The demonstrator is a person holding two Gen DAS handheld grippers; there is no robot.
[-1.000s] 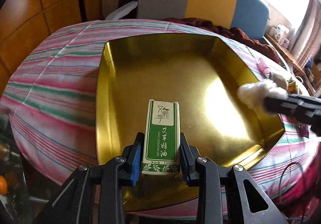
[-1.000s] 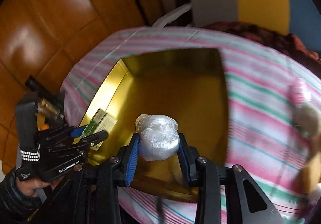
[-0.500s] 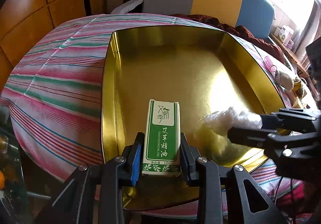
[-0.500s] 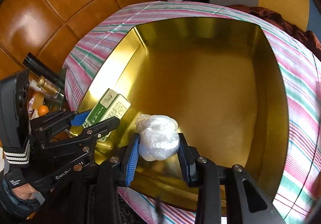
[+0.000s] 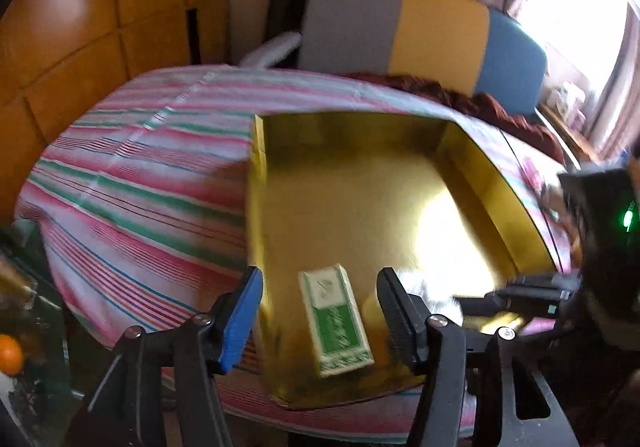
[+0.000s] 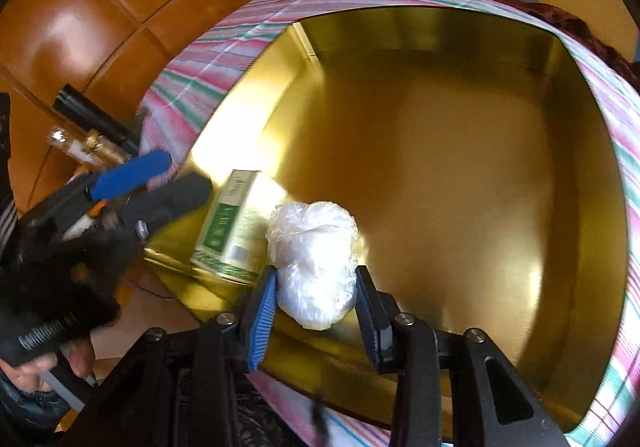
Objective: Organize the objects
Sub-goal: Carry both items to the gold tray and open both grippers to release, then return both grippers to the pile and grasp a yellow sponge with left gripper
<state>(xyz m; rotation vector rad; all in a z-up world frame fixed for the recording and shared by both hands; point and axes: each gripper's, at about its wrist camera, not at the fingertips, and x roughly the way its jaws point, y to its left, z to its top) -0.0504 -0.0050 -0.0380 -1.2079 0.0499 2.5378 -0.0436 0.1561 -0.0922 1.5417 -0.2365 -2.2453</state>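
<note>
A gold tray (image 5: 352, 207) lies on the striped tablecloth (image 5: 140, 175). A green and white carton (image 5: 335, 321) lies flat in the tray's near left corner, between the spread fingers of my left gripper (image 5: 320, 313), which is open and does not touch it. In the right wrist view the carton (image 6: 232, 223) lies beside a white plastic-wrapped bundle (image 6: 316, 263). My right gripper (image 6: 314, 299) has its pads close on either side of the bundle over the gold tray (image 6: 460, 135); the grip looks slack.
A grey, yellow and blue seat back (image 5: 420, 39) stands behind the table. Wooden wall panels (image 5: 100, 7) are at the left. Bottles (image 6: 88, 139) and an orange (image 5: 10, 355) sit low beside the table's left edge.
My left gripper has opened and let go of the carton, which now lies in the tray. My right gripper has brought the bundle down next to the carton and its jaws have widened.
</note>
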